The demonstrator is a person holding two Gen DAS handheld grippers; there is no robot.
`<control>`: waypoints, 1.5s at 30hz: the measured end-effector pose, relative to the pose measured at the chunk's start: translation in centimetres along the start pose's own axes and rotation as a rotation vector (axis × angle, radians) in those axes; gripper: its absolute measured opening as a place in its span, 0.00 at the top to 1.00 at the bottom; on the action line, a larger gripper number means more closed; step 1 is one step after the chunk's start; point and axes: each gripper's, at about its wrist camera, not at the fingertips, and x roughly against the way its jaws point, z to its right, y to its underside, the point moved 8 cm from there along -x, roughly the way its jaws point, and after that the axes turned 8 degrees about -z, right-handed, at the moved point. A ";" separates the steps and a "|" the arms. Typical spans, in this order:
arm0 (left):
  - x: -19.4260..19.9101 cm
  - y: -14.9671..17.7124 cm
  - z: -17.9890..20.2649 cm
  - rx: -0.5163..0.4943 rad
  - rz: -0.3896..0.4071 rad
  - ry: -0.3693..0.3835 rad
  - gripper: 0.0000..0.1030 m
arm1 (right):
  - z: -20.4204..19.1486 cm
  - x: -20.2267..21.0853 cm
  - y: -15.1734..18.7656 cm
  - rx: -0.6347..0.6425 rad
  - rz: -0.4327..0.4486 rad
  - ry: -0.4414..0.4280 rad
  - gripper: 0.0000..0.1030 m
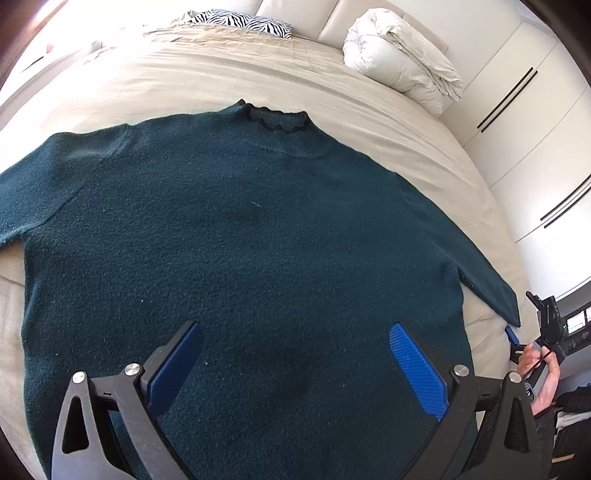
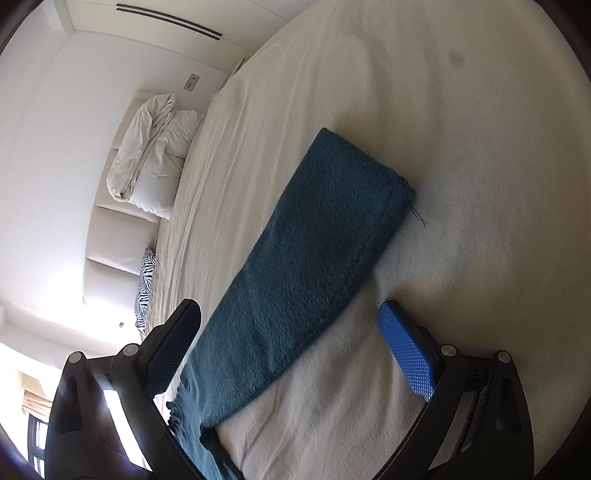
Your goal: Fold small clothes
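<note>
A dark teal sweater (image 1: 240,240) lies spread flat on the beige bed sheet (image 1: 258,74), collar toward the headboard and both sleeves stretched out. My left gripper (image 1: 295,326) hovers open over the sweater's lower body, its blue pads wide apart with nothing gripped. In the right wrist view, the sweater's right sleeve (image 2: 314,251) runs diagonally between the fingers of my right gripper (image 2: 290,306). That gripper stands open, and its pads are clear of the knit. A hand (image 1: 543,373) holds the right gripper at the bed's right edge, just past the cuff.
A rolled white duvet (image 1: 402,55) and a zebra-print pillow (image 1: 243,20) sit by the headboard. White wardrobe doors (image 1: 535,129) stand to the right of the bed. Bare sheet (image 2: 461,147) stretches beyond the sleeve.
</note>
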 end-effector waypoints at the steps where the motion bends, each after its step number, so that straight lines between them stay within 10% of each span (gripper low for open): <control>1: 0.1 -0.1 0.2 0.004 0.015 0.002 0.00 | 0.2 -0.3 -0.7 -0.012 0.001 -0.009 0.18; 13: -1.0 -1.6 1.5 0.040 -0.017 0.150 0.00 | 0.9 -3.5 -5.9 -0.020 0.006 -0.004 0.74; 24: -1.2 -3.3 0.4 0.108 -0.034 0.225 0.14 | -8.6 -4.5 -2.2 0.224 -0.018 0.003 0.88; 33: -0.5 -4.9 0.2 0.108 -0.004 0.338 0.14 | -21.3 -8.2 6.9 0.654 -0.026 0.111 0.93; 45: -2.6 -6.9 2.9 0.173 -0.143 0.567 0.10 | -28.1 -12.9 34.1 1.703 0.075 0.415 0.94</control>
